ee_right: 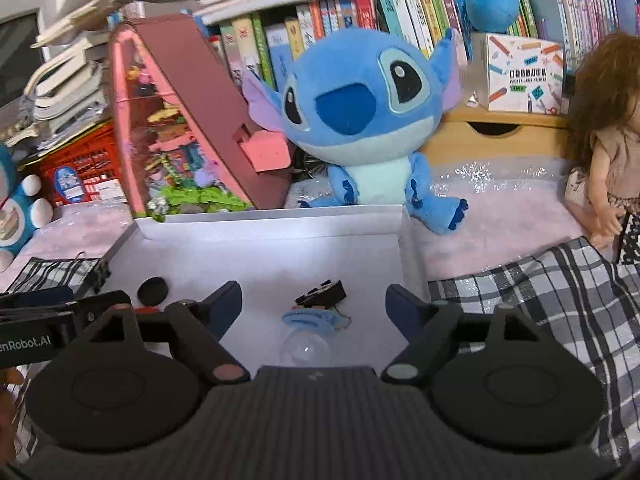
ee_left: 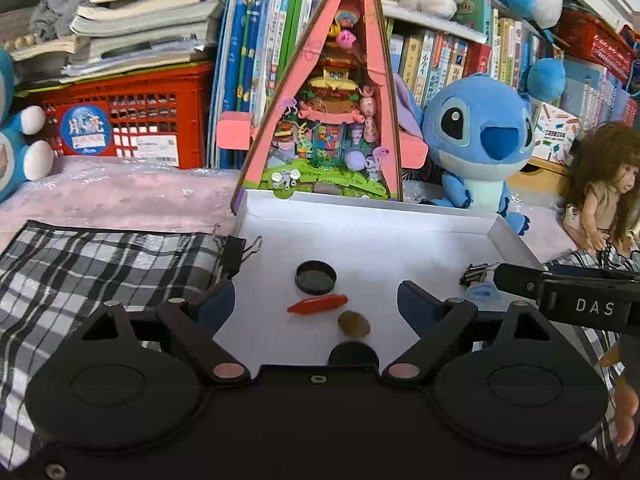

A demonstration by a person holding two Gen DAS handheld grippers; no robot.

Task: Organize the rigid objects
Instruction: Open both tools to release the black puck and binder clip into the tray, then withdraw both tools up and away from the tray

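A shallow white box (ee_left: 360, 205) lies in front of me. In the left wrist view a black round cap (ee_left: 315, 278), a red spindle-shaped piece (ee_left: 318, 304) and a brown round piece (ee_left: 353, 323) lie on its floor. My left gripper (ee_left: 315, 301) hovers above them, open and holding nothing. In the right wrist view my right gripper (ee_right: 314, 301) is also open and holds nothing. It hangs over a black binder clip (ee_right: 322, 294) and a blue pacifier (ee_right: 310, 318) with a clear dome. The same black cap (ee_right: 153, 291) shows to its left inside the white box (ee_right: 280, 216).
A pink triangular toy house (ee_left: 320, 92) and a blue plush (ee_left: 476, 136) stand behind the box. A doll (ee_left: 604, 188) sits at the right. Plaid cloth (ee_left: 100, 264) lies on both sides, and a binder clip (ee_left: 240, 250) grips the box's left edge. A red crate (ee_left: 132, 116) and books fill the back.
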